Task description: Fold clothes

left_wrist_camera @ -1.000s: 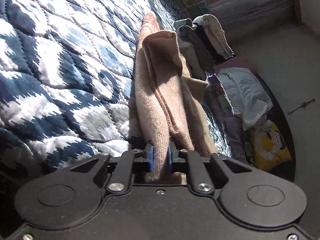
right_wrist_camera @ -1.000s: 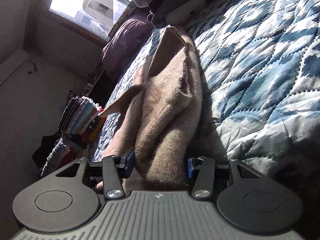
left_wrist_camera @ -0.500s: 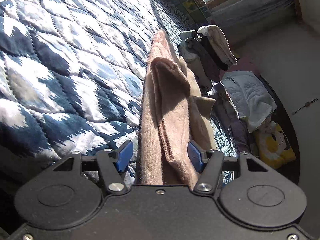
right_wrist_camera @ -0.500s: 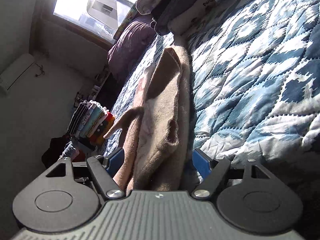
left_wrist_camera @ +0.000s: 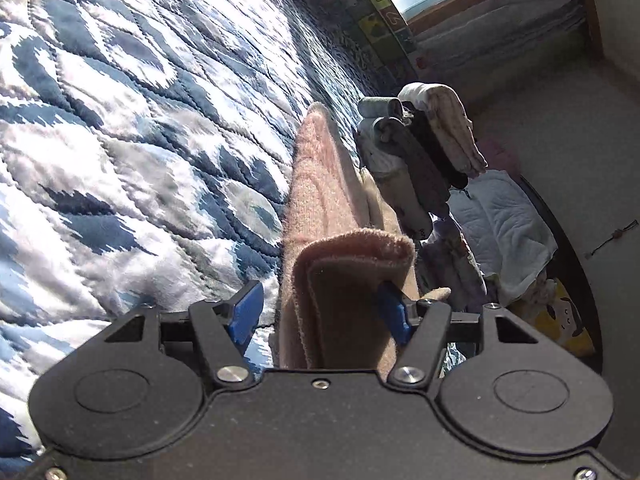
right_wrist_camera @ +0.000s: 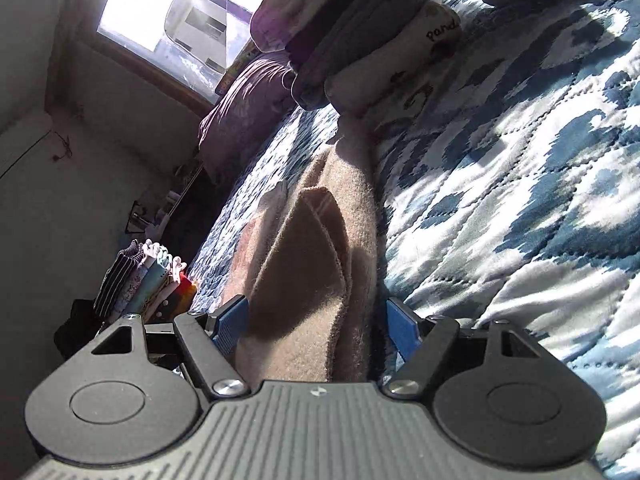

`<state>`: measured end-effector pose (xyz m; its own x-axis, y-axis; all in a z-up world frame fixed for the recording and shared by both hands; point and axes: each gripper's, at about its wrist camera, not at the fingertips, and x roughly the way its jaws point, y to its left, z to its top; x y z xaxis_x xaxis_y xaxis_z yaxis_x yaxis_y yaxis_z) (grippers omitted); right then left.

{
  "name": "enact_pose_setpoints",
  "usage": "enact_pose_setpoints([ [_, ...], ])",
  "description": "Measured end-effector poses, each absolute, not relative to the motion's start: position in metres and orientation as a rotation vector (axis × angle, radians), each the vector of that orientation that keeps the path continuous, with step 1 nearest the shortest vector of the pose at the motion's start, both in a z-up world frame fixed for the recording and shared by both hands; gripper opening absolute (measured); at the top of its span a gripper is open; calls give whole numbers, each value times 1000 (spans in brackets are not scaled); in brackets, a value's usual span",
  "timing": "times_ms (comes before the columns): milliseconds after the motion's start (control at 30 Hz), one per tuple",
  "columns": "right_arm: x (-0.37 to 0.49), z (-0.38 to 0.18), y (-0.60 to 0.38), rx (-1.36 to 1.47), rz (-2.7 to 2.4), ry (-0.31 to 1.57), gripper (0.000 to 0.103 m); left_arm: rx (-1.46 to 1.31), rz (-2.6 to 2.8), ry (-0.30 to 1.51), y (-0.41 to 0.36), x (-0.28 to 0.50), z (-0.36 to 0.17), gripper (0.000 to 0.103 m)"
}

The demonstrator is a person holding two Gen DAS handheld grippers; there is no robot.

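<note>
Since both tong bodies fill the bottom of each view, can't see the near end of the sweater (left_wrist_camera: 344, 280) or how it sits underneath. Same knit from the right wrist (right_wrist_camera: 320, 264), folded long and narrow, lying on the quilt (left_wrist_camera: 132, 152) and running away toward a stack of folded clothes (left_wrist_camera: 420, 148). Lower layers of that stack hard to sort out, mostly shadow. Text on one piece in the right view reads partly "pand", rest cut off.

Blue and white quilted bed cover, strong sun on it, window (right_wrist_camera: 168, 8) blown out. More folded stuff past the bed edge (right_wrist_camera: 144, 276), a pale towel-looking thing (left_wrist_camera: 504, 232) on the floor side, too blurry to name.

Left tongs (left_wrist_camera: 320, 314) spread wide, blue pads on either side of the folded end, left pad clear of the fabric, right one just beside it or touching, can't tell. Right tongs (right_wrist_camera: 316, 326) also wide apart, straddling the sweater without clamping. Both held low and pointing along its length.
</note>
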<state>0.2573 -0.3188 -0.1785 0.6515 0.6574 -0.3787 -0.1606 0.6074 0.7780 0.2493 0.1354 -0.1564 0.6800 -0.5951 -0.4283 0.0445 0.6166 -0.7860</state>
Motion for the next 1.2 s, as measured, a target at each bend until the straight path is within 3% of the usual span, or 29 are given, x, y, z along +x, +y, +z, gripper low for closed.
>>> enact_pose_setpoints([
  [233, 306, -185, -314, 750, 545, 747, 55, -772, -459, 748, 122, 292, -158, 62],
  [400, 322, -183, -300, 672, 582, 763, 53, -724, -501, 755, 116, 315, -159, 61],
  [500, 329, -181, -291, 641, 600, 774, 37, -711, -498, 782, 112, 324, -163, 27],
  [600, 334, -175, -281, 614, 629, 746, 32, -679, -508, 728, 114, 318, -154, 17],
  [733, 337, -162, -262, 568, 676, 685, 31, -651, -499, 651, 126, 304, -136, 16],
  [867, 352, -179, -261, 614, 596, 788, 32, -657, -392, 734, 132, 313, -157, 18],
  [967, 348, -173, -266, 625, 578, 781, 38, -634, -392, 736, 129, 316, -156, 18],
  [1100, 340, -173, -267, 617, 572, 744, 32, -621, -427, 699, 122, 319, -145, 16],
  [1200, 338, -174, -266, 602, 540, 750, 36, -569, -363, 738, 119, 324, -147, 18],
])
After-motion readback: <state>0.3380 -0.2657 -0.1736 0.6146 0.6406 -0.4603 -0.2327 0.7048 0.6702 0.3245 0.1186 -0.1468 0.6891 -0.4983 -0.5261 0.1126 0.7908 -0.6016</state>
